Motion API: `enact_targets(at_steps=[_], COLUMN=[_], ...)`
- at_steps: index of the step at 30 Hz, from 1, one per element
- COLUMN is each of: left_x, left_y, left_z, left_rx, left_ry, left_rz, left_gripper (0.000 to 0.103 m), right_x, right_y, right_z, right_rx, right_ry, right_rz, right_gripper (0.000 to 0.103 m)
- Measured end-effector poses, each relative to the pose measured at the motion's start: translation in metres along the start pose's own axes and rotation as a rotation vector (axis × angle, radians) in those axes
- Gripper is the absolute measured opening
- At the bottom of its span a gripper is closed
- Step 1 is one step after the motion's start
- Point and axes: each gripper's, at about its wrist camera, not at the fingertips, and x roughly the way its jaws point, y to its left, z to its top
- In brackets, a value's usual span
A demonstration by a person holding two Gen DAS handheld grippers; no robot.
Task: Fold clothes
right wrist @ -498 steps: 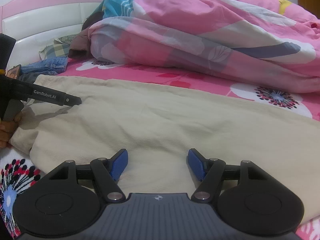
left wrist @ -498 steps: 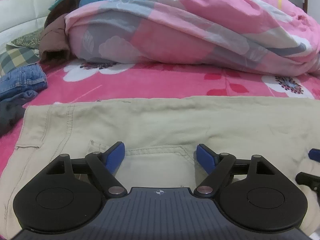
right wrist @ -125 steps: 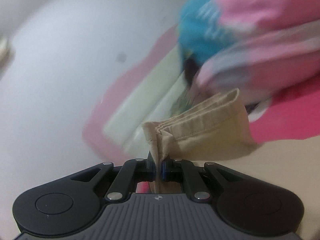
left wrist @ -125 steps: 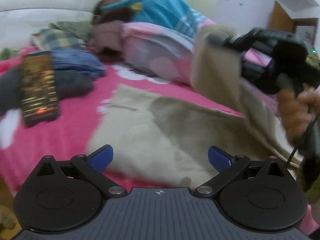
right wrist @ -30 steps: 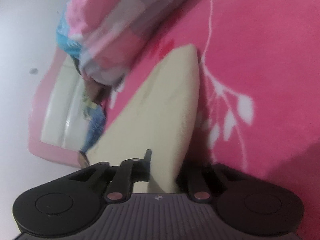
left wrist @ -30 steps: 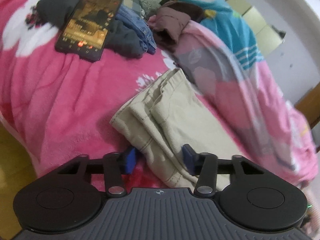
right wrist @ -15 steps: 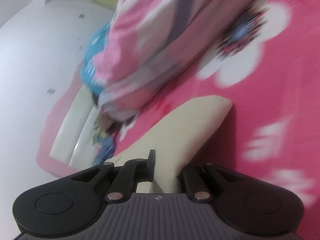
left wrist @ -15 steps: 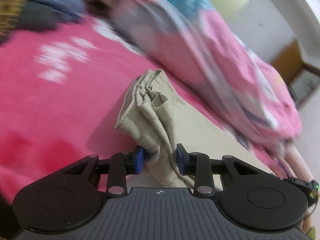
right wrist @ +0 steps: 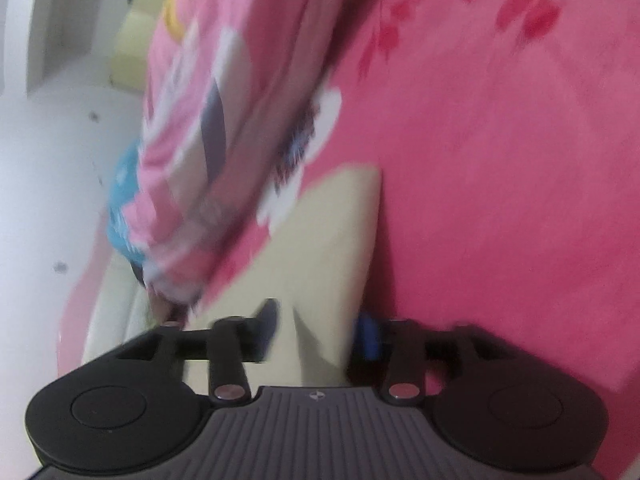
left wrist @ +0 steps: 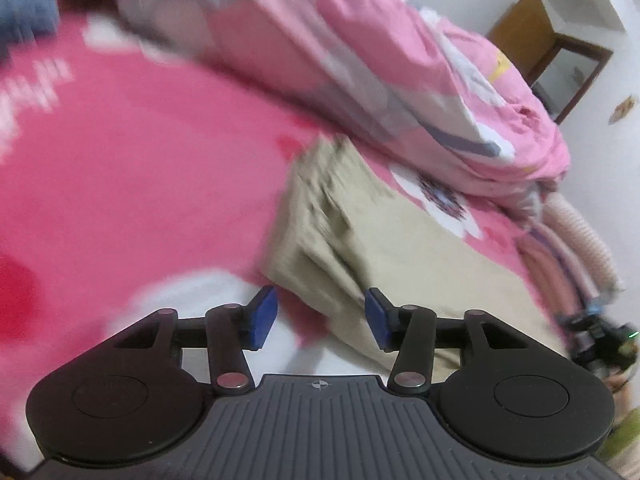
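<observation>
Trousers folded, between spread left tongs

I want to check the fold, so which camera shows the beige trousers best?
The left wrist view: the trousers lie nearly whole on the bed, with the stacked folded edge visible, though blurred. The right wrist view shows only one smooth end between its gripper's fingers.
</observation>
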Motion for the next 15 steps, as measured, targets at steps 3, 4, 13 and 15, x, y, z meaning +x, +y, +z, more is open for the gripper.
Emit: enact_targets(at_steps=[3,4,13,15], left_x=[-0.011,-0.008,0.081,0.086], left_y=[-0.013,-0.021,-0.081,-0.083], left_z=[0.008,0.011,0.004,-0.001], left_rx=[0.074,0.101,0.337,0.379], left_ry=[-0.069,-0.079,0.026,0.037], left_rz=[-0.019,-0.042,0.050,0.081], left_gripper=[0.050,0.050,0.049,0.049], right_x=[0.006,0.013,0.046,0.037], right_y=[-0.007,-0.008,0.025,0.021], right_z=[0.017,0.023,0.039,0.038], right_rx=[0.031,0.038,-0.159,-0.145], right_ry=[-0.013,0.000,-0.019,-0.059], right_rz=[0.004,-0.001,-0.111,-0.104], right_gripper=[0.061,0.061,0.018,0.017])
